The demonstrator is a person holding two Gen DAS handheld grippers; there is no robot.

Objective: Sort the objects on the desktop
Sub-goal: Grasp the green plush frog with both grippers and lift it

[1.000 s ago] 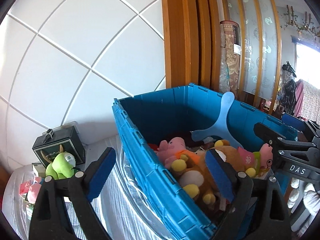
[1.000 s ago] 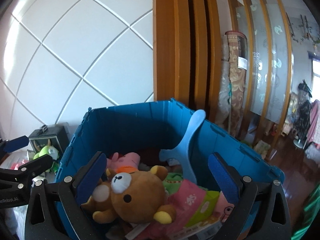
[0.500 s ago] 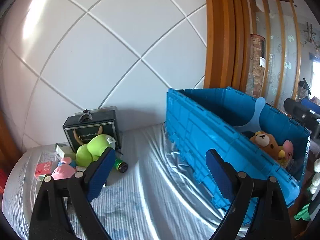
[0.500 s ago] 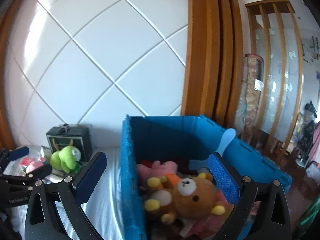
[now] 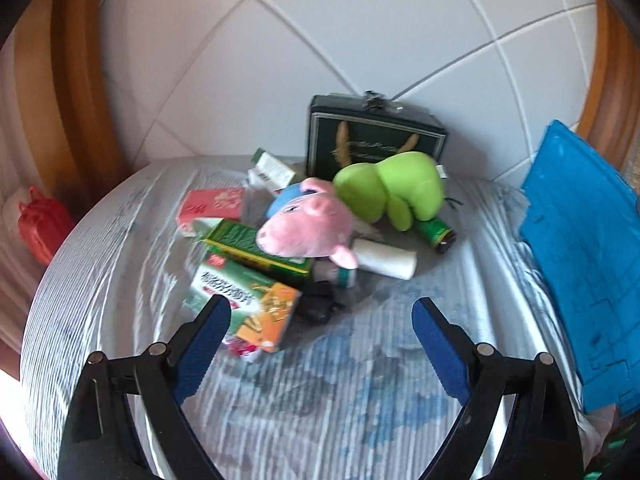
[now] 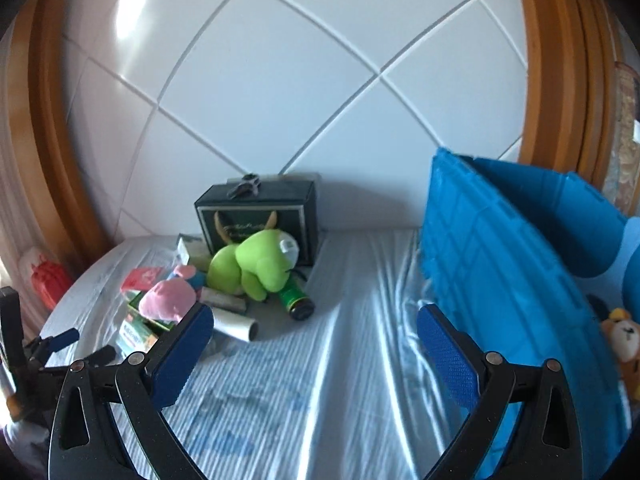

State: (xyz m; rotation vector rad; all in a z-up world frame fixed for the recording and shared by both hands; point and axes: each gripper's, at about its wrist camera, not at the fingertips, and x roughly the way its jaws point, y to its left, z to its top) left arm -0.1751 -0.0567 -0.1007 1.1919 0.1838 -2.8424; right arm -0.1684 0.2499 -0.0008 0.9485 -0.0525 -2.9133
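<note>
A heap of objects lies on the cloth-covered table (image 5: 360, 392): a pink pig plush (image 5: 308, 228) (image 6: 170, 300), a green plush (image 5: 390, 192) (image 6: 256, 266), a green box (image 5: 252, 248), a green and orange box (image 5: 248, 304), a red and white packet (image 5: 212, 208), a white roll (image 5: 384, 258) (image 6: 234, 326) and a dark green bottle (image 5: 434, 234) (image 6: 296, 300). My left gripper (image 5: 320, 332) is open just short of the heap, nothing between its fingers. My right gripper (image 6: 314, 334) is open over bare cloth, right of the heap. The left gripper (image 6: 60, 346) shows at that view's left edge.
A blue crate (image 6: 500, 280) (image 5: 580, 248) with a brown bear plush (image 6: 624, 340) inside stands on the right. A dark box with a clip on top (image 5: 372, 140) (image 6: 260, 220) stands against the white tiled wall. A red bag (image 5: 40, 224) lies beyond the table's left edge.
Both grippers have swung left, away from the crate's inside toward the heap on the table. The left one has dropped and come close to the heap. Both stayed open.
</note>
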